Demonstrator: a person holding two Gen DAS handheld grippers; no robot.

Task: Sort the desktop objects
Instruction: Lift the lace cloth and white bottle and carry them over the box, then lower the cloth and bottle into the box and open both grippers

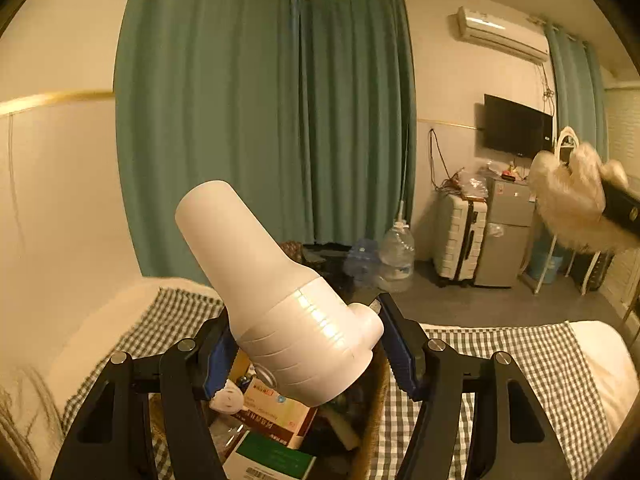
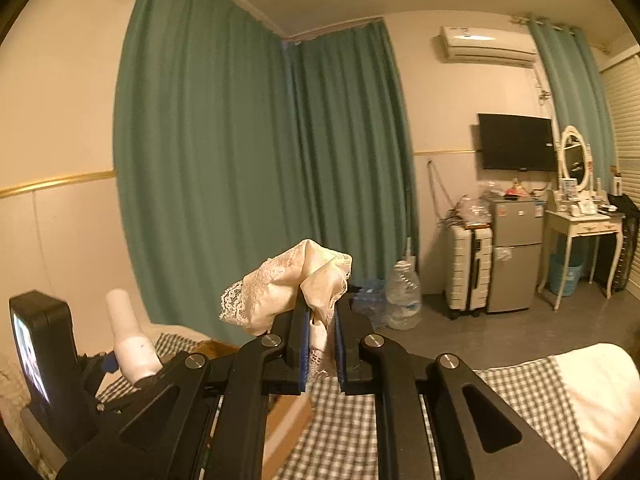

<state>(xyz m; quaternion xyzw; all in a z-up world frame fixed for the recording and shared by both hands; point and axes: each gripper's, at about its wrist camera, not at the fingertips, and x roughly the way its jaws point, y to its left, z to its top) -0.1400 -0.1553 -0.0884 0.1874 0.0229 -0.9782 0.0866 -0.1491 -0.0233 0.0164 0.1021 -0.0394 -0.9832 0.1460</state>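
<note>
Far across the room, teal curtains (image 2: pixel 240 152); nearer, a checked bedcover (image 1: pixel 500 364) spread below both claws. Over a box of packets (image 1: pixel 276 412) on that cover, a white hair dryer (image 1: pixel 280 312) tilted nozzle-up to the left, clamped by its body between the pads of the left gripper (image 1: pixel 308 344). To the right, a cream lace cloth (image 2: pixel 296 284) bunched up above the bed, pinched in the nearly closed right gripper (image 2: pixel 322 340).
</note>
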